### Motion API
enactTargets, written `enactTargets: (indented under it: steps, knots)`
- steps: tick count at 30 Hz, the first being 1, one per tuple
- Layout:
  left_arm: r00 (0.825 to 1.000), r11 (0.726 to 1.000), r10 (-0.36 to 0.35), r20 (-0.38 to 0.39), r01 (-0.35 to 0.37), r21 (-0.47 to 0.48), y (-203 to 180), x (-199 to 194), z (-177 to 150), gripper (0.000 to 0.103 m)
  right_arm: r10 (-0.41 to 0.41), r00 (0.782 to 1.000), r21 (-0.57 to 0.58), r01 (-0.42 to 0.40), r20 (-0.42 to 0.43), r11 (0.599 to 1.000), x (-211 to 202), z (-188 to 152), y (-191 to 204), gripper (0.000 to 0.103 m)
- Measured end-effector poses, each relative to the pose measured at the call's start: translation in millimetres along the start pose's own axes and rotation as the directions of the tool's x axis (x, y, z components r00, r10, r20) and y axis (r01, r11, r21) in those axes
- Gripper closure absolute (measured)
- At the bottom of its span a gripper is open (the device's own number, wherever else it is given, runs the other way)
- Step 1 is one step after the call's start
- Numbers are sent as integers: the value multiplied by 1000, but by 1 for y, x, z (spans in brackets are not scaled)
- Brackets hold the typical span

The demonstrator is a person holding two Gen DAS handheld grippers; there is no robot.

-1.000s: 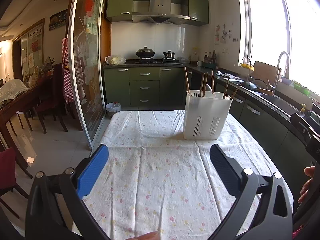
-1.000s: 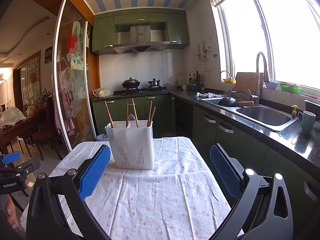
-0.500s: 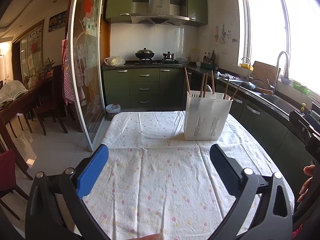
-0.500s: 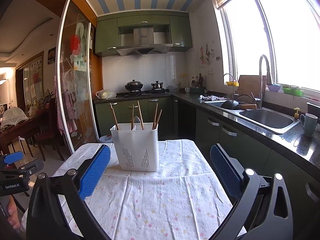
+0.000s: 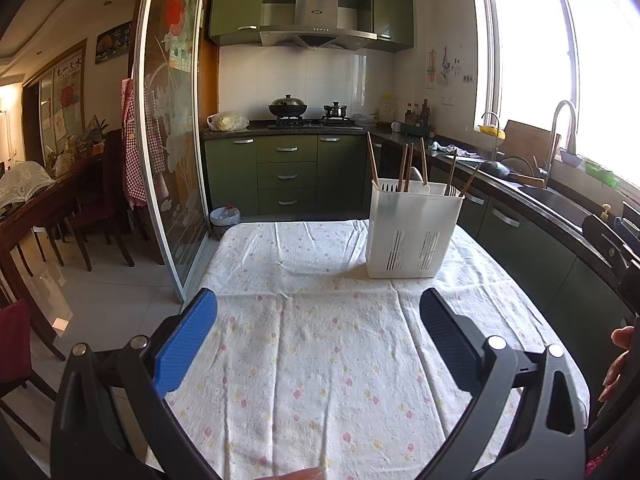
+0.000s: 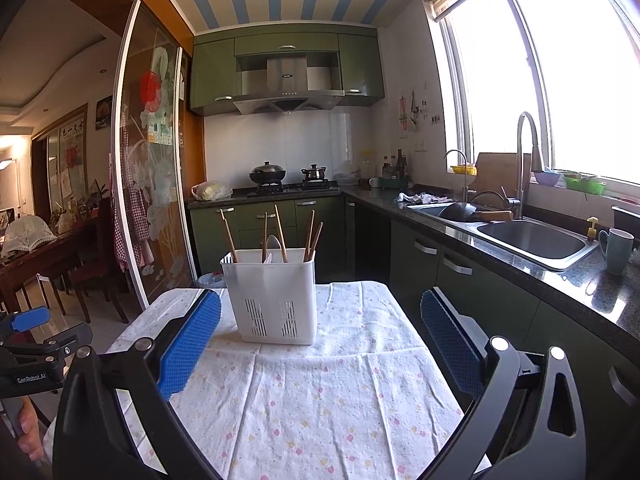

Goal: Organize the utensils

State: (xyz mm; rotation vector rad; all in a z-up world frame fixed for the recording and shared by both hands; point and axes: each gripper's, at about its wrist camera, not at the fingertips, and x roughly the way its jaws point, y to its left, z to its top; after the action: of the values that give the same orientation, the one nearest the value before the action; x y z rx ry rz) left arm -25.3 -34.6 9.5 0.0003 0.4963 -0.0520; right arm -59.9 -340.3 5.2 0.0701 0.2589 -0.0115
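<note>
A white slotted utensil holder stands upright on the far part of the table; it also shows in the right wrist view. Several wooden chopsticks and a white spoon stick up out of it, and the chopsticks show in the right wrist view too. My left gripper is open and empty, held above the near part of the table. My right gripper is open and empty, held short of the holder. The left gripper's body shows at the left edge of the right wrist view.
The table wears a white flowered cloth. A dark counter with a sink and a mug runs along the right. A glass sliding door and dining chairs stand to the left. The stove is at the back.
The right gripper has swung left and tilted up, so the holder sits nearer the middle of its view. The left gripper has barely moved. Both stay open.
</note>
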Motion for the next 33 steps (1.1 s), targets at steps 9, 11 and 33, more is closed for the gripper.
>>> enactTargets:
  steps: [9, 11, 33]
  knots:
    - [1000, 1000, 0, 1, 0, 2, -2, -1, 0, 7, -1, 1000, 0, 1, 0, 1000, 0, -1, 0, 4]
    - [1000, 1000, -3, 0, 3, -1, -1, -2, 0, 7, 2, 1000, 3, -2, -1, 1000, 0, 0, 0, 4]
    - [1000, 1000, -4, 0, 4, -1, -3, -3, 1, 7, 6, 1000, 12, -6, -1, 1000, 0, -3, 2, 4]
